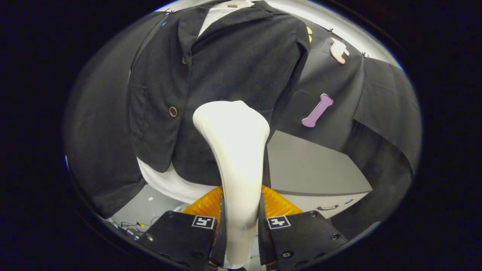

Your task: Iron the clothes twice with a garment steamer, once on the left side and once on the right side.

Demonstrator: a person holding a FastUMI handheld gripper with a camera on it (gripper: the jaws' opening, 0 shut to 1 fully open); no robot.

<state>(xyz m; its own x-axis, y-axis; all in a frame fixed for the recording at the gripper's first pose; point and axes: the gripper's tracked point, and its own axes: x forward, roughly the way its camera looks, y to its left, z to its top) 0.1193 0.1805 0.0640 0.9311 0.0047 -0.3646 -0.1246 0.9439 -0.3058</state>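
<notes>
Between black gripper [241,226] fingers: white plastic garment steamer [233,150] pinched from both sides, long axis pointing ahead; head at lower front of hanging black buttoned jacket [233,60], near centre opening.

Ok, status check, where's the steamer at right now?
Tool shut on white steamer. Steamer head up against the black jacket, near its lower front. Nothing between head and fabric.
</notes>
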